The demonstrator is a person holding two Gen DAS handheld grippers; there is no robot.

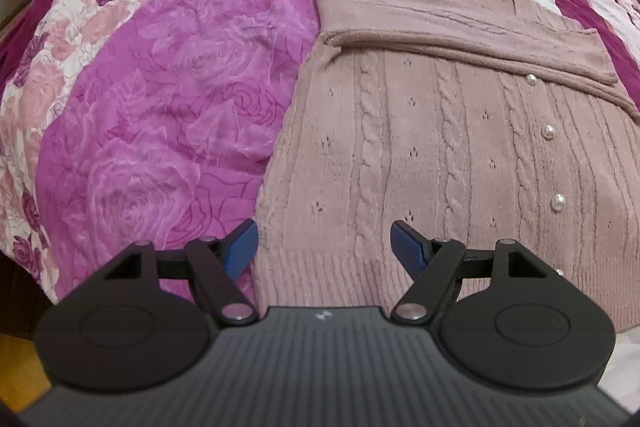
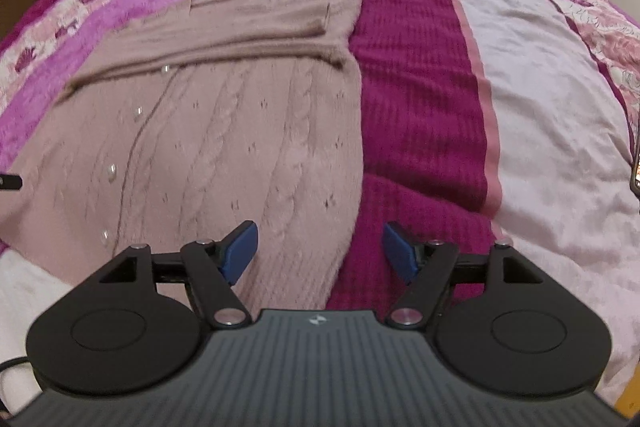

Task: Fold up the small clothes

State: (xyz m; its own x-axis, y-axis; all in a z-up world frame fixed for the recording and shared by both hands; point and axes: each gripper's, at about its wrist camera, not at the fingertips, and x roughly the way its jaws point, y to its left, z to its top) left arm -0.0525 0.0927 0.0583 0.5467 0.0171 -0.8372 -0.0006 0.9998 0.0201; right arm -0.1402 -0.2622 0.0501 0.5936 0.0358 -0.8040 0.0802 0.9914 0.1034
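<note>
now both grippers, left gripper (image 1: 324,247) and right gripper (image 2: 320,249), gape (empty) over the cardigan (image 1: 460,155).

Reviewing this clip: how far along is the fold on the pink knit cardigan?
Done: both sleeves are folded across the chest of the cardigan, which lies flat on the bedspread. In hand: nothing; the left gripper and right gripper are open, each over a bottom corner of the hem. Left: grasping the hem and folding the body up.
</note>
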